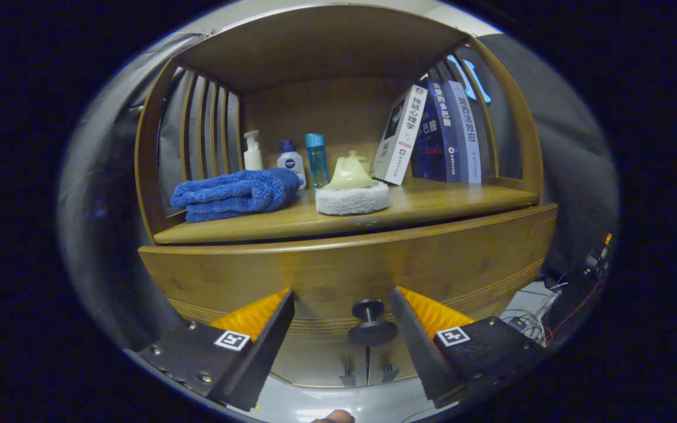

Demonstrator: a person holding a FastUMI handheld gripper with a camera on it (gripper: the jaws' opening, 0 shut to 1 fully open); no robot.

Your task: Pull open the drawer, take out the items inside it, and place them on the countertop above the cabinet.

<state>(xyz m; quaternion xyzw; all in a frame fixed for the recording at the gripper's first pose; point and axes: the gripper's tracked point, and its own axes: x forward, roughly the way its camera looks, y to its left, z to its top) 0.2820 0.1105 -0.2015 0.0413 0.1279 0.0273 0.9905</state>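
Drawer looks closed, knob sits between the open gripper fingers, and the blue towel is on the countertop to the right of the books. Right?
Not quite. In the gripper view the blue towel lies on the countertop to the left of the books, not the right. The rest holds: the drawer is closed and its knob sits between the open gripper fingers.

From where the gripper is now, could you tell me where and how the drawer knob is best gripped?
Grip the drawer knob on its narrow stem, behind the round disc, coming straight in from the front. The disc is wider than the stem, so it should stop jaws shut behind it from slipping off on the pull. The gripper is open, a finger to each side of the knob, neither touching it.
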